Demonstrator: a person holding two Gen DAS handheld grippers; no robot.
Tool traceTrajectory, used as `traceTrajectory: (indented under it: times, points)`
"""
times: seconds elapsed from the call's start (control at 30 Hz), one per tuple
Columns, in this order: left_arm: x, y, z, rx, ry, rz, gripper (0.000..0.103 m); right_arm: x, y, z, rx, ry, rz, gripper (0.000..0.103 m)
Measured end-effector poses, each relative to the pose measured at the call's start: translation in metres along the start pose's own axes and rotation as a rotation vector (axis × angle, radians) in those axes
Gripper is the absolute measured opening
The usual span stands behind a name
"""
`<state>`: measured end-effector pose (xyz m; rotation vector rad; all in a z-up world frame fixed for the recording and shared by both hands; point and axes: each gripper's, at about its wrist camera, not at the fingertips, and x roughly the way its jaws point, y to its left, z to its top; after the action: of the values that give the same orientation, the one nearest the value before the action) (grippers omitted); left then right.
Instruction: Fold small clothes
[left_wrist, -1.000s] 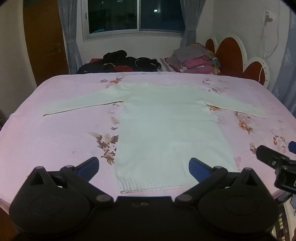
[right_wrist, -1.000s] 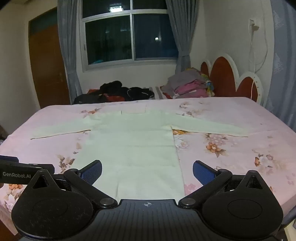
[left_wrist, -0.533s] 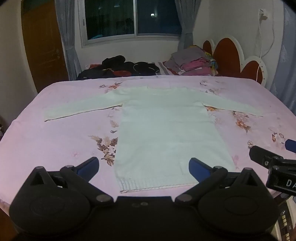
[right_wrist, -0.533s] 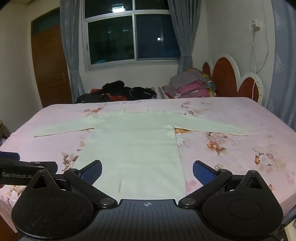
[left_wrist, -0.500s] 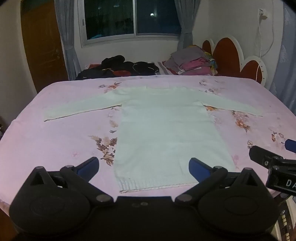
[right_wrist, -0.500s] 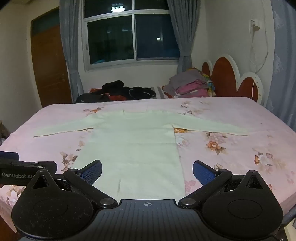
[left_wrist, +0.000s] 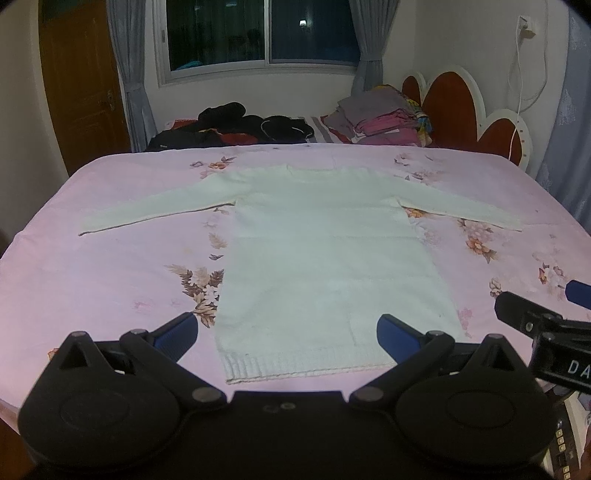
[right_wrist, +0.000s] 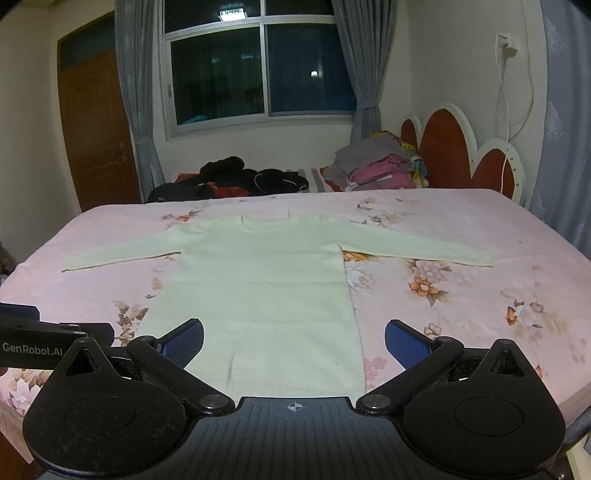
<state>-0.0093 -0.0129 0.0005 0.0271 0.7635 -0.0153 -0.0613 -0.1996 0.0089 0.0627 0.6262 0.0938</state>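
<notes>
Looking over the pale cream long-sleeved knit sweater (left_wrist: 325, 258) spread flat on the pink floral bed (left_wrist: 92, 280), we see no fold made yet. Our left hand-held gripper (left_wrist: 286, 328) and right hand-held gripper (right_wrist: 293, 341) hover released, empty, so every fold remains.

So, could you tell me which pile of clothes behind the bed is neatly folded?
The grey and pink pile by the red headboard is stacked; the black pile is a loose heap.

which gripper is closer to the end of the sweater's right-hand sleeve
Right. The right gripper hovers open over the hem, toward the sleeve cuff; the left gripper, also open, sits further left.
</notes>
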Motion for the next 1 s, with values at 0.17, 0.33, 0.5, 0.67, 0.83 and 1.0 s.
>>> traceTrajectory:
  times: [0.17,0.33,0.5,0.67,0.83,1.0]
  points:
    - [0.003,-0.001,0.001,-0.001,0.003,-0.004,0.103,0.001,-0.002,0.001,-0.001,0.002,-0.002,0.103]
    - [0.007,-0.002,0.002,-0.001,0.010,-0.004,0.103,0.004,-0.008,0.001,-0.001,0.007,-0.005,0.103]
    - [0.012,-0.003,0.006,-0.002,0.017,-0.004,0.103,0.011,-0.011,0.005,0.002,0.018,-0.003,0.103]
    - [0.013,-0.004,0.007,-0.001,0.020,-0.003,0.103,0.014,-0.013,0.006,0.003,0.024,0.001,0.103]
    - [0.014,-0.004,0.008,-0.002,0.020,-0.002,0.103,0.015,-0.011,0.006,-0.001,0.024,-0.004,0.103]
    - [0.017,-0.004,0.009,-0.003,0.026,-0.007,0.103,0.020,-0.010,0.008,-0.001,0.028,-0.007,0.103]
